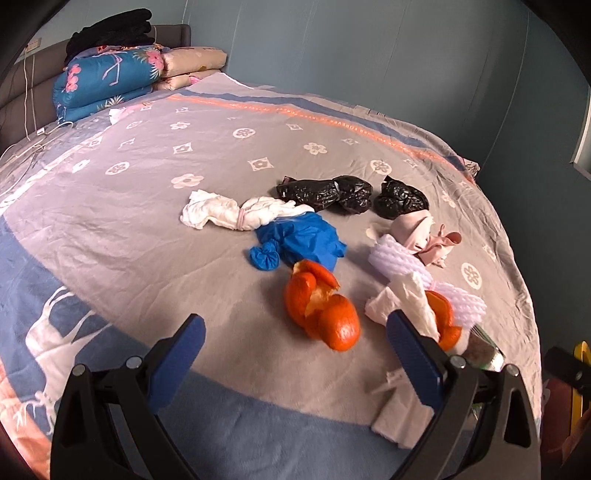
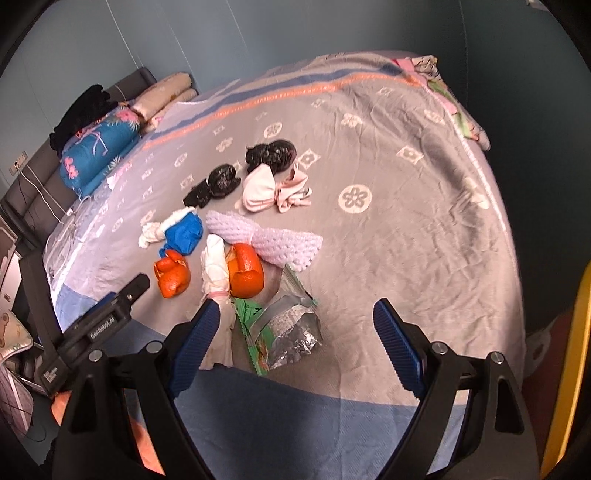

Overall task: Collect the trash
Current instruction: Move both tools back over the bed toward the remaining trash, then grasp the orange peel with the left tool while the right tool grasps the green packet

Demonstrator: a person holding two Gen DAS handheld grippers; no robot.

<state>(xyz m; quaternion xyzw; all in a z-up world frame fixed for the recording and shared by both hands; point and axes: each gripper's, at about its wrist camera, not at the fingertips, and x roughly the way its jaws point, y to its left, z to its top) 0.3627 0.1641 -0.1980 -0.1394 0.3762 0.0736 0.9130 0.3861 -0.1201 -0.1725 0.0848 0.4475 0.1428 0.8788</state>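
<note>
We work on a bed (image 1: 110, 206) covered by a grey sheet with white flower marks. At its far left we see a folded blue floral quilt (image 1: 107, 79) with dark clothing (image 1: 110, 31) stacked on top.

Left wrist view, left to right: our left gripper (image 1: 295, 328) hangs over the sheet with its jaws spread wide and nothing between them. Ahead of it lies a knotted white bag (image 1: 221, 212), touching a crumpled blue bag (image 1: 299, 242). Just in front of the blue bag sits an orange peel (image 1: 321, 310), near the middle of the gap between the jaws but beyond the fingertips. Behind are two black bags (image 1: 328, 192) (image 1: 400, 201). To the right lie a pale pink rag (image 1: 424, 236), a white foam net (image 1: 399, 258), a white tissue twist (image 1: 402, 302) and a second peel (image 1: 443, 317), partly hidden by the right finger.

Right wrist view, left to right: the left gripper body (image 2: 96, 325) shows at the left edge. Our right gripper (image 2: 295, 317) is likewise wide open and grips nothing. The tissue twist (image 2: 216, 269) reaches to its left finger (image 2: 195, 343). A torn foil wrapper (image 2: 291, 328) with green edges lies on the sheet between the jaws, untouched by the pads. The second peel (image 2: 245, 271) rests just behind it, against the foam net (image 2: 273, 240). A yellow object (image 2: 572, 369) stands at the far right edge.
</note>
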